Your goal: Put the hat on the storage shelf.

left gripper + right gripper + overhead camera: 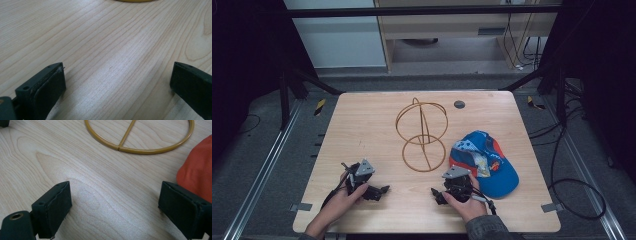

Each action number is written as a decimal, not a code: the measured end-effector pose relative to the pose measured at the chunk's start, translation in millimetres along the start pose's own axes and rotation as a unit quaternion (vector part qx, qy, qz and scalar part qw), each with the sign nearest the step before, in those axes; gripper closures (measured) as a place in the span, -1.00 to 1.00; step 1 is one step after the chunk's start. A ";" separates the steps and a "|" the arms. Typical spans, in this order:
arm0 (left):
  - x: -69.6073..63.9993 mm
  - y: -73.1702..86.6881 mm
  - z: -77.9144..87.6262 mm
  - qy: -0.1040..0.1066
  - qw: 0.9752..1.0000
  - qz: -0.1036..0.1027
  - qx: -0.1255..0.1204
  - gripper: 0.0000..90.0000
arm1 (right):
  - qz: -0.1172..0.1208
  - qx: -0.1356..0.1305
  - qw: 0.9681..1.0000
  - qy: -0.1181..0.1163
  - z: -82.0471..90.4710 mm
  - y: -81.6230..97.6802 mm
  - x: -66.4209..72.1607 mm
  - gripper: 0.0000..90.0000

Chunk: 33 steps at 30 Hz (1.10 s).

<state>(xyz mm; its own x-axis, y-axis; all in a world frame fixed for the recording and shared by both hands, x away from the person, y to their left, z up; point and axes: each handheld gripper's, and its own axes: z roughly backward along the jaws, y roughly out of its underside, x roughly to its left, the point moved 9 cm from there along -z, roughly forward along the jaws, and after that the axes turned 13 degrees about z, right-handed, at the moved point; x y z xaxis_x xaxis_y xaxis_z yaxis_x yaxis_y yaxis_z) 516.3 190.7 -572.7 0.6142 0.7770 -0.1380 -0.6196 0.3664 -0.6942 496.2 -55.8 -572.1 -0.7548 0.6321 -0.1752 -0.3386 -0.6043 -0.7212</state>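
Resting low on the wooden surface (362, 125), both tongs sit near the person's edge, each held in one hand. The left tongs (371, 189) stand wide apart, with bare wood grain between the two black jaws in the left gripper view and nothing held. The left hand (343, 199) wraps them from behind, and a grey three-cornered plate (364, 166) sits on top. At the far edge of that view, well ahead of these tongs (117, 82), a thin yellow sliver of the wire stand (135, 0) shows.

The right tongs (443, 194) are also spread wide and hold nothing; in the right gripper view the surface (100, 185) lies bare between the jaws. The right hand (468, 202) grips them from the near side. Ahead of these tongs (115, 210), the flat round base of the wire stand (140, 150) lies on the wood, with one straight bar crossing it. Just beside the right-hand jaw in that view is an orange-red fabric edge of the cap (197, 175); whether it touches the jaw I cannot tell.

From the high view, the golden wire stand (422, 132) stands beyond and between the two tongs, a ring upright above its round base. The blue cap (486, 162), with orange and patterned panels, lies just beyond the right tongs, to their outer side. A small dark round disc (459, 104) sits far beyond, near the surface's far edge.
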 end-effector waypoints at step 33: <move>0.3 0.2 0.3 0.000 1.000 -0.002 0.001 -1.00 | -0.024 0.110 0.992 0.047 126.9 4.5 -116.1 -0.45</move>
<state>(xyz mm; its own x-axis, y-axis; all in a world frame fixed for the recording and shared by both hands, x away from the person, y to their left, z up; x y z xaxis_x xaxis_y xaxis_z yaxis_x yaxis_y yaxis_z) 516.2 191.1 -572.7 0.6159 0.7762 -0.1352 -0.6188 0.3704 -0.6927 511.0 -193.5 -470.0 -0.6826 0.6988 -0.2138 -0.4954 -0.6576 -0.5676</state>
